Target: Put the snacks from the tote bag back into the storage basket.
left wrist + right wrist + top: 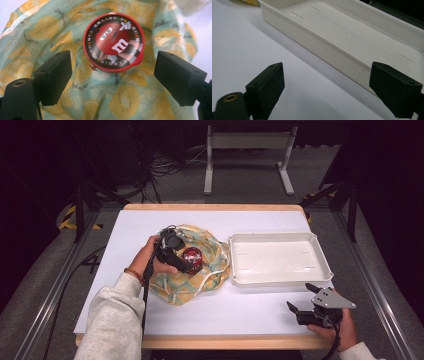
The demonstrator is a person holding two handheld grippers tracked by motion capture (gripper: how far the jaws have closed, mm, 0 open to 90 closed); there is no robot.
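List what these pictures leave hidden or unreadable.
- Red candy tub: its side and base, left gripper view; the lid faces the camera.
- Tub in the high view: partly covered by the left gripper.
- Ring of small print on the lid: too small to read.
- White tray: far end cut off, right gripper view.

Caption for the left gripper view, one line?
Left gripper, jaws apart, poised over a red candy tub lying on a fruit-print cloth bag.

The setting is a lab recording bay. A white-topped table (250, 315) stands on grey carpet between 2 metal floor rails (47, 300). Beyond the table lie loose cables (162, 167), a white metal frame (247, 142) and black surrounds.
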